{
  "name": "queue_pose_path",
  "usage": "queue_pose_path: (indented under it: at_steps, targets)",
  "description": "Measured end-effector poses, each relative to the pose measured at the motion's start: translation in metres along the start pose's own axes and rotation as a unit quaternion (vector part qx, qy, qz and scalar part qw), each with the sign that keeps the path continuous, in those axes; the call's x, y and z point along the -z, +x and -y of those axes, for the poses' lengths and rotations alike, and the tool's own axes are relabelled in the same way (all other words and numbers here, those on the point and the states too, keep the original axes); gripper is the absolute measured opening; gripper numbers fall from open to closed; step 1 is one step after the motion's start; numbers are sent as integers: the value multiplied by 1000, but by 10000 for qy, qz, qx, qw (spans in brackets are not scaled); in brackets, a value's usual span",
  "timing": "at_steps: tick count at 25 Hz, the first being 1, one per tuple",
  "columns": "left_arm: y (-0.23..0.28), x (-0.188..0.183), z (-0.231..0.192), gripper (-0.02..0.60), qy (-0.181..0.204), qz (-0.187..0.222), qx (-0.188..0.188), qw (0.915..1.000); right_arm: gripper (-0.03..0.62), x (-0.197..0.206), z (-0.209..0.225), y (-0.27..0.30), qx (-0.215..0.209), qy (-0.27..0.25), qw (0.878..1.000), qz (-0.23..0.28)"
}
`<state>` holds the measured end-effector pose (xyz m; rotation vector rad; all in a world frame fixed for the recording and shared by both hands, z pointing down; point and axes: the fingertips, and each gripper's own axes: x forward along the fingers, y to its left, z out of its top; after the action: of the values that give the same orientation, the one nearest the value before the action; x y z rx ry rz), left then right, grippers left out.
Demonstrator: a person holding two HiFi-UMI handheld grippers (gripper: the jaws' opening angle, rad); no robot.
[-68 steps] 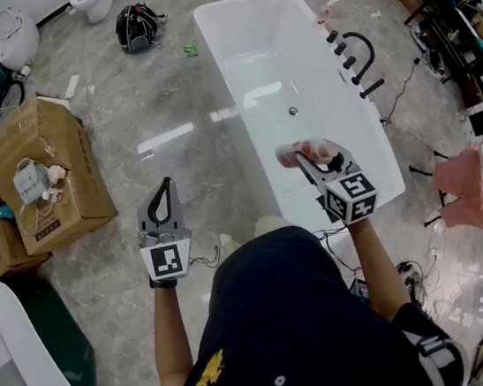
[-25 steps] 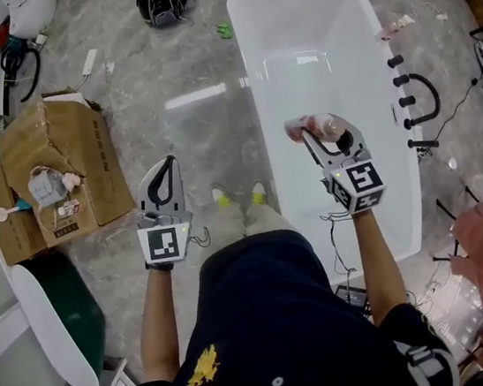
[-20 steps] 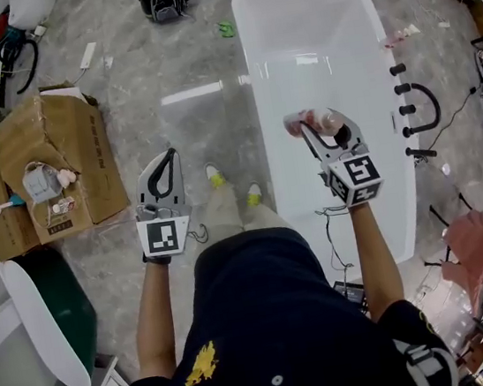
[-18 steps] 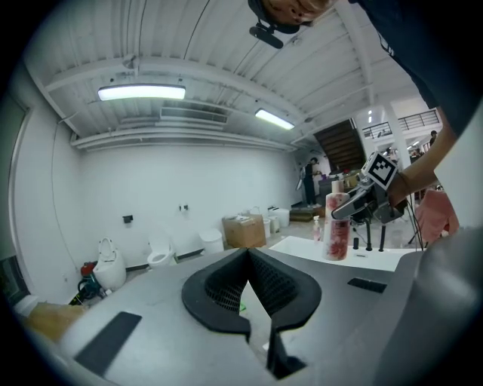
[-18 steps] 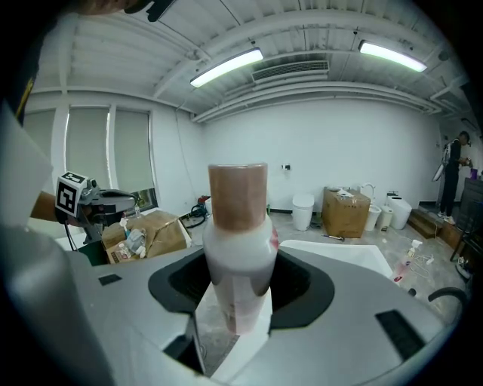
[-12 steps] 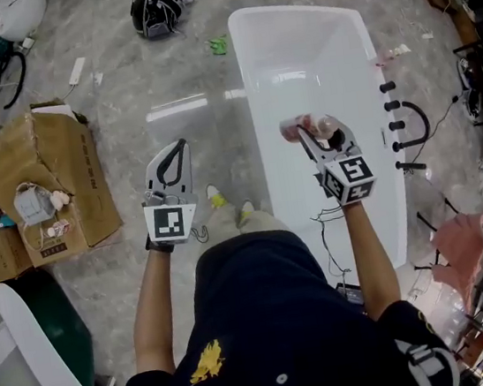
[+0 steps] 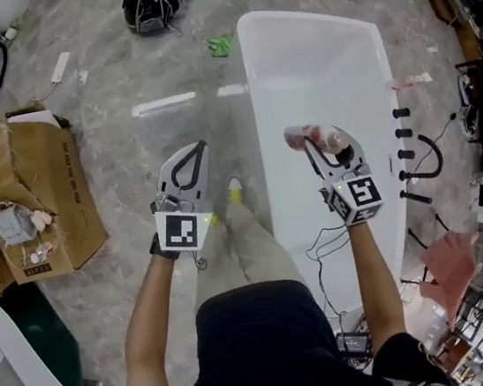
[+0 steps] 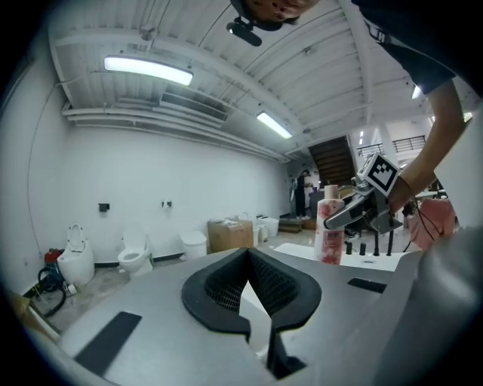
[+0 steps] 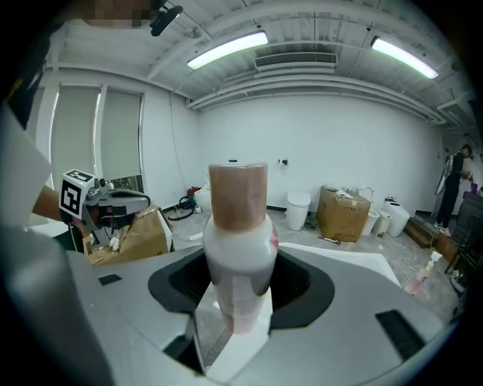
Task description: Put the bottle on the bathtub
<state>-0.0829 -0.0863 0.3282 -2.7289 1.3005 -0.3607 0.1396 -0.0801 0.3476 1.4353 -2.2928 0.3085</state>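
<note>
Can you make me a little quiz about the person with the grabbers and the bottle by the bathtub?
1. True or false: the right gripper grips the bottle.
2. Which gripper is empty? A: left gripper. B: right gripper.
3. Does the bottle stand on the bathtub yet?
Key: 1 true. 2 A. 3 No, the gripper holds it up.

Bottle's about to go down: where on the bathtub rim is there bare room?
On the bathtub, the left rim beside the marble floor is bare end to end; so is the far end rim near the green scrap. The right side is crowded: black tap knobs, a spout and a small pink item line it.
</note>
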Motion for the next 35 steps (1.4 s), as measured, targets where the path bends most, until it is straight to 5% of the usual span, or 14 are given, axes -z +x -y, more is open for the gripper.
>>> queue_pose_path:
  at_steps: [17, 35]
  targets:
    - [142, 99, 6, 18, -445, -308, 113, 9985, 216, 60, 57, 169, -287, 3, 9996, -67]
    - [190, 149, 24, 18, -574, -486, 295, 9967, 216, 129, 78, 245, -341, 168, 9987, -335]
